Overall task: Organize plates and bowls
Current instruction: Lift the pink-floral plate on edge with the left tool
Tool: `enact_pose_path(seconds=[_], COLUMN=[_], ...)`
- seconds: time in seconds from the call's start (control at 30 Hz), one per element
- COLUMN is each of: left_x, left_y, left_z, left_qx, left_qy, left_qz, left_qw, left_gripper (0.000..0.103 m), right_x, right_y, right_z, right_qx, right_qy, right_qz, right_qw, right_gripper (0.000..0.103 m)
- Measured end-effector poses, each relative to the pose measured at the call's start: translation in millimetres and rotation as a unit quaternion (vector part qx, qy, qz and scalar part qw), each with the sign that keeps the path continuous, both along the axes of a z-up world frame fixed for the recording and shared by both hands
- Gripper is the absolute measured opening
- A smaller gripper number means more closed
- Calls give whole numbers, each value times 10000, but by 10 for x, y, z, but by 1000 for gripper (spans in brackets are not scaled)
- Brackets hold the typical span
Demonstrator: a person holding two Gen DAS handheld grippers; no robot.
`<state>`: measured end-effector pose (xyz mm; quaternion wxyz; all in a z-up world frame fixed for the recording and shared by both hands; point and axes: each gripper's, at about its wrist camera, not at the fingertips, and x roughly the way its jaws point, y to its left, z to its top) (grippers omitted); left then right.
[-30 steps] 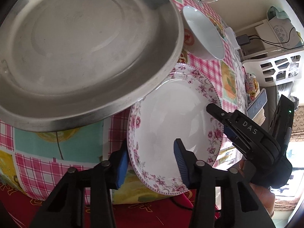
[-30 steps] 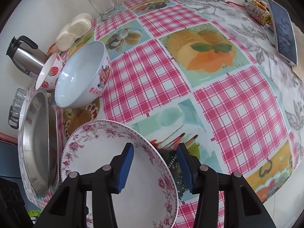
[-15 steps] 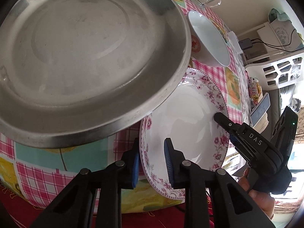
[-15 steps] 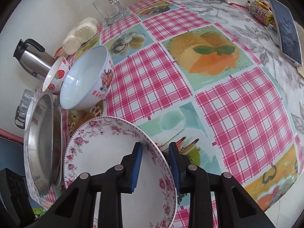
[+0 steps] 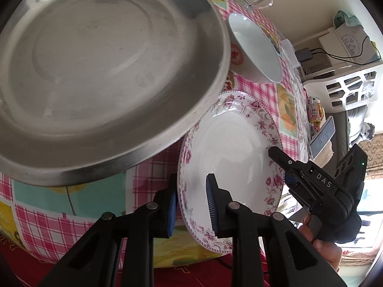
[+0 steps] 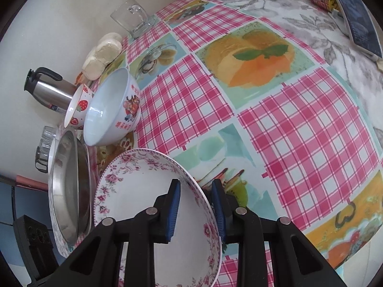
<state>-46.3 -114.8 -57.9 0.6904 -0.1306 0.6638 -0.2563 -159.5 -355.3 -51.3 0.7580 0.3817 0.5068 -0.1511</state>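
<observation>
A deep white plate with a pink floral rim (image 5: 229, 148) sits at the near edge of the checked tablecloth (image 6: 299, 131). My left gripper (image 5: 192, 205) is shut on its near rim, one pad outside and one inside. My right gripper (image 6: 196, 205) is shut on the opposite rim (image 6: 203, 198) and shows in the left wrist view as the right gripper (image 5: 281, 167). A large steel plate (image 5: 95, 71) lies just beside the floral plate (image 6: 143, 191) and overlaps its edge. Behind both stands a white bowl (image 6: 112, 107), with a small strawberry bowl (image 6: 79, 107) against it.
A steel flask (image 6: 47, 88), wrapped buns (image 6: 103, 52) and a glass mug (image 6: 134, 19) line the wall. A phone (image 6: 359, 24) lies at the far right of the table. A white basket (image 5: 347, 91) stands beyond the table. The steel plate (image 6: 64, 186) rests on another floral-edged plate.
Both grippers have closed from open onto the floral plate's rim, one on each side. The right gripper has shifted a little along the rim; the left has stayed in place.
</observation>
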Motion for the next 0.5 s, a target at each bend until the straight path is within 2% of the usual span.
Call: enact_pose_path(seconds=[0.37, 0.5], left_x=[-38, -24], left_y=[-109, -108], left_z=[133, 173], left_qx=[-52, -77], left_qy=[-304, -402], left_qz=[-227, -240], left_qw=[9993, 9989], left_gripper=[24, 24], right_x=[-145, -164], right_y=[-90, -107], right_z=[177, 180], right_qx=[-37, -1], right_qy=[-348, -390], right_qz=[-76, -95], right_qw=[9994, 9992], right_gripper=[29, 26])
